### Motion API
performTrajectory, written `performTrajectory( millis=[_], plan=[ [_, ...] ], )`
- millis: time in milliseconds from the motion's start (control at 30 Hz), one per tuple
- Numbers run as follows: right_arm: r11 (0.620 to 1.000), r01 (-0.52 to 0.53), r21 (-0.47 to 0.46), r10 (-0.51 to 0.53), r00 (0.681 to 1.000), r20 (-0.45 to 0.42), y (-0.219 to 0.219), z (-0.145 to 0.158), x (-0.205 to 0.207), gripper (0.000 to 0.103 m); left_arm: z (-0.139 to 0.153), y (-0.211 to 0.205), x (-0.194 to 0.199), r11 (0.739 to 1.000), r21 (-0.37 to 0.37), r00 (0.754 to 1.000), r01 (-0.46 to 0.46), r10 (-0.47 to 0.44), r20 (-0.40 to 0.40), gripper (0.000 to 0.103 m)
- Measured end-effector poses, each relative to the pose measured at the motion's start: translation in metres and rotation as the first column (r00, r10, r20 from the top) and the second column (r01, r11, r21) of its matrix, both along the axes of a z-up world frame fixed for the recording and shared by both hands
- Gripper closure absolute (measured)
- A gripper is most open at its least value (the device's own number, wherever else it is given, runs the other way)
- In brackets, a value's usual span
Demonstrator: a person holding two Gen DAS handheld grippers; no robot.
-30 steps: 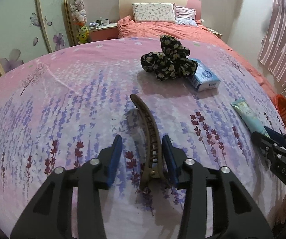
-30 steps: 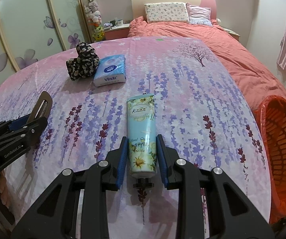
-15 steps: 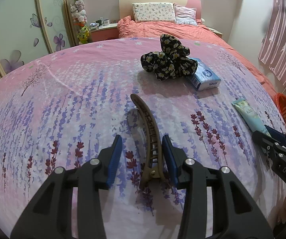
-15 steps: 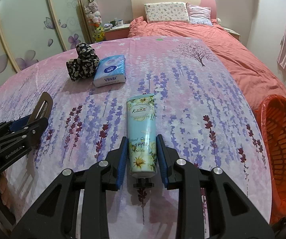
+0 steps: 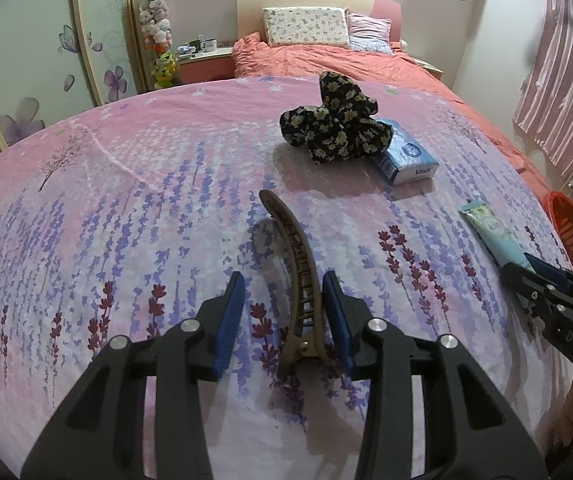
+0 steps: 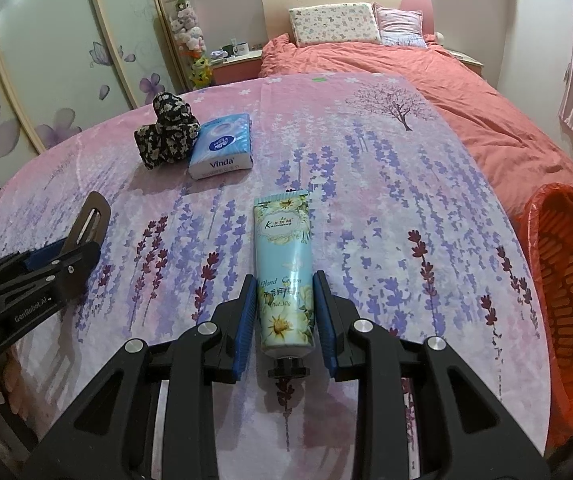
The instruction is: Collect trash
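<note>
Left gripper (image 5: 282, 312) fingers are closing around the brown hair clip (image 5: 296, 280) on the bench (image 5: 126, 208), not yet clamped; right gripper (image 6: 284, 314) fingers bracket the hand-cream tube (image 6: 284, 272), contact unclear.

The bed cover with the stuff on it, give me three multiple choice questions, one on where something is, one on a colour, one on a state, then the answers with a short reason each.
1. Where is the tissue pack?
A. Touching the flowered black cloth bundle
B. Inside the basket
C. Between a gripper's fingers

2. What colour is the basket at the bed's edge?
A. Blue
B. Orange-red
C. White

3. How does the hand cream tube lie?
A. Standing upright
B. Flat, cap toward the right gripper
C. Hanging off the cover's edge

Answers
1: A, the pack lies against the bundle.
2: B, its mesh wall and liner are orange-red.
3: B, it lies flat on the cover between the fingers, with the black cap nearest the camera.
</note>
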State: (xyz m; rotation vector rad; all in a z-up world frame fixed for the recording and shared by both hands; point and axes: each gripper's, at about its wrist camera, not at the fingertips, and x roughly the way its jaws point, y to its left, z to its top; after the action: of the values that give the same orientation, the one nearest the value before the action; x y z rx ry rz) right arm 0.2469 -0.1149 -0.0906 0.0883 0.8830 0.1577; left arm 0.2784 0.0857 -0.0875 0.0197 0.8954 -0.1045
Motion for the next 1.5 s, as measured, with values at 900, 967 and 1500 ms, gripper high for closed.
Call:
performTrajectory(
  millis=[900,967,1500],
  plan=[
    [0.999,0.029,0.039,-0.029,1.000,-0.002,-0.020,-0.003,-0.007,0.075,0.002,-0.014,-0.012,0.998,-0.052,0.999,0.047,-0.047,0.001,0.085],
    [0.999,0.026,0.033,-0.026,1.000,-0.002,-0.020,-0.007,-0.007,0.075,0.002,-0.013,-0.011,0.997,-0.060,0.999,0.043,-0.043,0.001,0.086],
    [0.999,0.036,0.035,-0.038,0.998,0.041,-0.022,0.008,-0.017,0.075,0.022,-0.021,-0.015,0.998,-0.046,0.998,0.050,-0.048,0.045,0.089]
  ],
)
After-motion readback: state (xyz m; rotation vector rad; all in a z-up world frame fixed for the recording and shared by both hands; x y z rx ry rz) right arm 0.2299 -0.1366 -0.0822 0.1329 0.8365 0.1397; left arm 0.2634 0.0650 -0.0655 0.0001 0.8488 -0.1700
